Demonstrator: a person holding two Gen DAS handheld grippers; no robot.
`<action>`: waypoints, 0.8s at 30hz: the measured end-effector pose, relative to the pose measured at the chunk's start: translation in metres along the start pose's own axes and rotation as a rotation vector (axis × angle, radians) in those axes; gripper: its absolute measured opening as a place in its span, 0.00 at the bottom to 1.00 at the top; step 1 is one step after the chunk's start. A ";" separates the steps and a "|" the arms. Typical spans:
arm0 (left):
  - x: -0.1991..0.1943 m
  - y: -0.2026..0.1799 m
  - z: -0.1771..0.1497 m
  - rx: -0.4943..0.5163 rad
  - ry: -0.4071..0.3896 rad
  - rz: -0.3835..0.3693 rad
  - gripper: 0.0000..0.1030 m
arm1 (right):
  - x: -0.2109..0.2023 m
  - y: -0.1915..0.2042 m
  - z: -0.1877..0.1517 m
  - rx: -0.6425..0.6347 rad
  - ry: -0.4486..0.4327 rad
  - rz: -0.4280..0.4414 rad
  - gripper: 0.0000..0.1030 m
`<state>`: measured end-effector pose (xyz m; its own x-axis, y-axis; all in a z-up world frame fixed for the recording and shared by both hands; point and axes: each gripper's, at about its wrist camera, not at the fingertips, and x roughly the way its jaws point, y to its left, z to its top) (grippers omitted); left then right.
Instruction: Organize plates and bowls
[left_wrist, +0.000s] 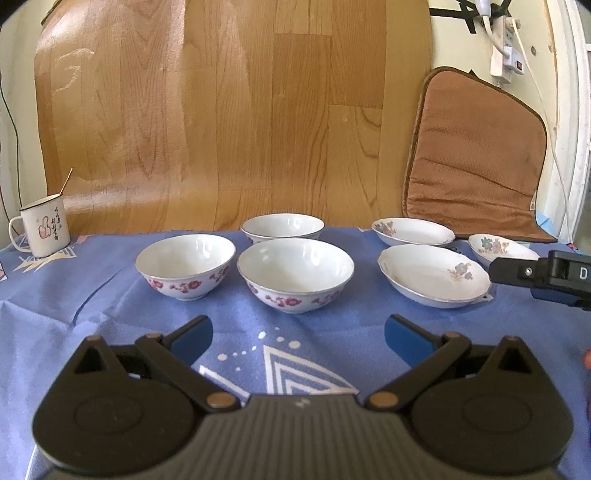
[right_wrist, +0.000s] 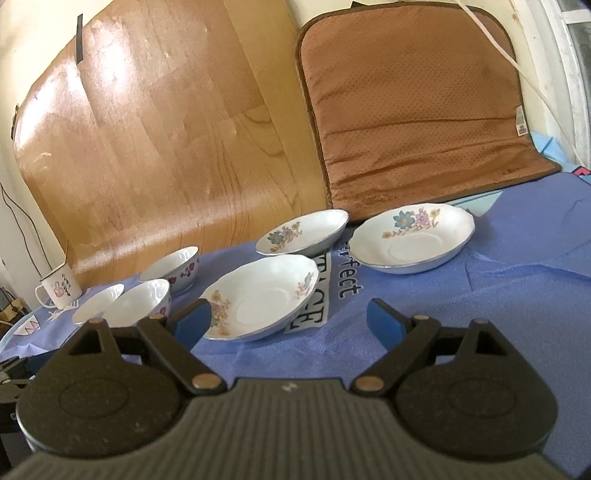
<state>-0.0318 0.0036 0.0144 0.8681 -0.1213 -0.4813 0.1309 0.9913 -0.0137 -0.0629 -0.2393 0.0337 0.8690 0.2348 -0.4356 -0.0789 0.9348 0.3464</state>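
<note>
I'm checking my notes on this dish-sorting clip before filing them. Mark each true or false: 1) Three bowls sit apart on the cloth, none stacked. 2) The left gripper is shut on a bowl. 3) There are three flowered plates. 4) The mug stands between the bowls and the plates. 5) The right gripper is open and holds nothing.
1) True: the three bowls stand separately on the blue cloth.
2) False: the left gripper is open and empty, short of the bowls.
3) True: three plates lie apart.
4) False: the mug stands at the far left, beyond the bowls.
5) True: the right gripper is open, empty.
</note>
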 end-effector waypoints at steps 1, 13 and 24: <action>0.000 0.000 0.000 -0.002 -0.001 -0.003 1.00 | 0.000 0.000 0.000 0.002 -0.002 0.000 0.90; 0.001 0.001 0.001 -0.007 0.006 -0.017 1.00 | 0.006 0.002 0.000 -0.004 0.030 -0.065 0.90; -0.002 -0.003 -0.001 0.016 0.002 -0.007 1.00 | 0.019 0.008 -0.003 -0.048 0.111 -0.124 0.91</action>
<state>-0.0347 0.0012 0.0145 0.8660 -0.1282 -0.4832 0.1449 0.9894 -0.0029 -0.0483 -0.2269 0.0261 0.8143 0.1424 -0.5628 -0.0001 0.9695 0.2451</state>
